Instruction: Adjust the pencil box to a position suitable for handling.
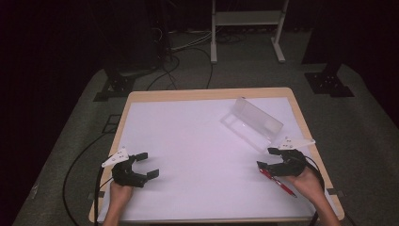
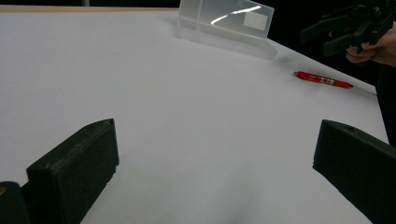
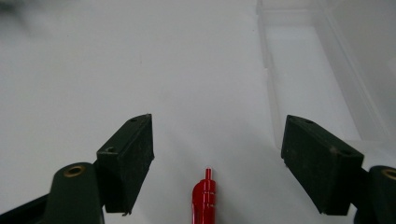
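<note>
Both grippers hover wide open over the white table top, holding nothing.

Left black two-jaw gripper [image 1: 144,164] sits at the near left, jaws spread over bare white surface [image 1: 188,141]. Right black two-jaw gripper [image 1: 267,157] has its jaws parted above the slim red pen [image 1: 277,182], which lies flat just beside the clear plastic box with its open lid [image 1: 251,123].
</note>
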Available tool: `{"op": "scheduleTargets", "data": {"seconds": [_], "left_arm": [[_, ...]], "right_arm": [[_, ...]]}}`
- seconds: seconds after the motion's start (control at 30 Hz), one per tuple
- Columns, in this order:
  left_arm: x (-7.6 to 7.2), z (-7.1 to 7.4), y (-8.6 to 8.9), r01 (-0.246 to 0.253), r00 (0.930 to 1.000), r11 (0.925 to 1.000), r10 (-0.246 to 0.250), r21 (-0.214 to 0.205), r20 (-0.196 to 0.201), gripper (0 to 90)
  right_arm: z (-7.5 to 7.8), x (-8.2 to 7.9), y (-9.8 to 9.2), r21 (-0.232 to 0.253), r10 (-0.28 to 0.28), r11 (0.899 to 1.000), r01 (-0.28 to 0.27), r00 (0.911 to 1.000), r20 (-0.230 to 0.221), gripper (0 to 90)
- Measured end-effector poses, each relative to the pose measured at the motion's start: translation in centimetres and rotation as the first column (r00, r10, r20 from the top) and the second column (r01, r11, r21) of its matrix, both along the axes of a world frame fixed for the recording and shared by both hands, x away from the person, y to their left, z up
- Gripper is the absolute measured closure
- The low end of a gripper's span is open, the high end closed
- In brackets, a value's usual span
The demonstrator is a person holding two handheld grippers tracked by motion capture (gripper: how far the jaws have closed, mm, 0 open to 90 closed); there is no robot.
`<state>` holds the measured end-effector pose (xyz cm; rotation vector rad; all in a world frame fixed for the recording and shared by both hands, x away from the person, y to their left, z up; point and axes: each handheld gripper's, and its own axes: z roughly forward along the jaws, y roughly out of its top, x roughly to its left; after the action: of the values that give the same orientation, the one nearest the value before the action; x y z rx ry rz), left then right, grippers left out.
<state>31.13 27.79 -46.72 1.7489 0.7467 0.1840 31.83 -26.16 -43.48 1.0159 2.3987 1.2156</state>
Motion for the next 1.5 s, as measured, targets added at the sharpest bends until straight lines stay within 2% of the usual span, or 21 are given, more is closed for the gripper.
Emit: {"op": "scheduleTargets", "data": {"seconds": [0.2,0.4,0.5,1.2,1.5], "left_arm": [[0.0,0.0,0.0,0.003,1.0000,1.0000,-0.003,0.006,0.004,0.0],[0.0,0.0,0.0,0.004,1.0000,1.0000,-0.004,0.008,0.005,0.0],[0.0,0.0,0.0,0.006,1.0000,1.0000,-0.006,0.007,0.006,0.0],[-0.1,0.0,-0.1,0.008,0.9999,0.9999,-0.008,0.009,0.011,0.0],[-0.1,0.0,-0.1,0.007,0.9999,1.0000,-0.007,0.006,0.008,0.0]], "right_arm": [[0.6,1.4,1.1,-0.028,0.028,0.999,-0.028,0.9994,-0.019,25.5],[1.3,2.5,2.0,-0.059,0.053,0.997,-0.054,0.9985,-0.015,25.5],[1.5,3.1,2.2,-0.059,0.058,0.996,-0.059,0.9981,-0.018,25.5],[2.3,6.3,3.5,-0.112,0.071,0.991,-0.073,0.9973,-0.019,25.8],[2.4,8.1,3.8,-0.128,0.071,0.989,-0.073,0.9973,-0.017,25.8]]}}
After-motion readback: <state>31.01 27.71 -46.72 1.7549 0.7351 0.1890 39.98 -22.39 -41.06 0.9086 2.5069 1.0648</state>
